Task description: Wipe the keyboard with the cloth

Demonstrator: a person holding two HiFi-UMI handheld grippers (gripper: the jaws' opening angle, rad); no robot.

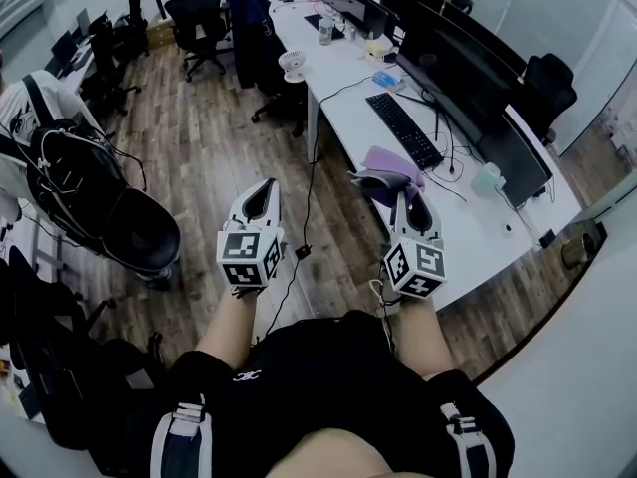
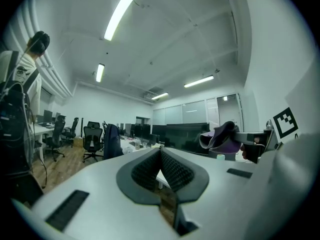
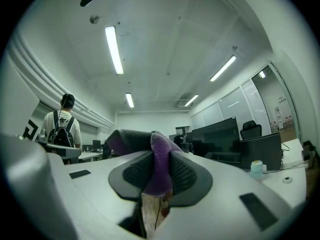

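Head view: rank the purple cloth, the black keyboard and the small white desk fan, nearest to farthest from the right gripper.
1. Purple cloth: pinched in the jaws of the right gripper, at the desk's near edge.
2. Black keyboard: ahead on the white desk.
3. Small white desk fan: farthest, at the desk's left edge.

Cloth (image 3: 157,171): purple on one face, grey on the other. Keyboard (image 1: 403,129): black. Surface (image 1: 468,242): white. Left tongs (image 1: 265,189) and right tongs (image 1: 400,193): pale grey shells with dark grey ribbed pads (image 2: 175,171). Each marker cube (image 1: 249,259) bears black squares on white. Floor (image 1: 214,157): brown wood planks. Office chairs (image 1: 199,18): black. Monitors (image 1: 453,63): black.
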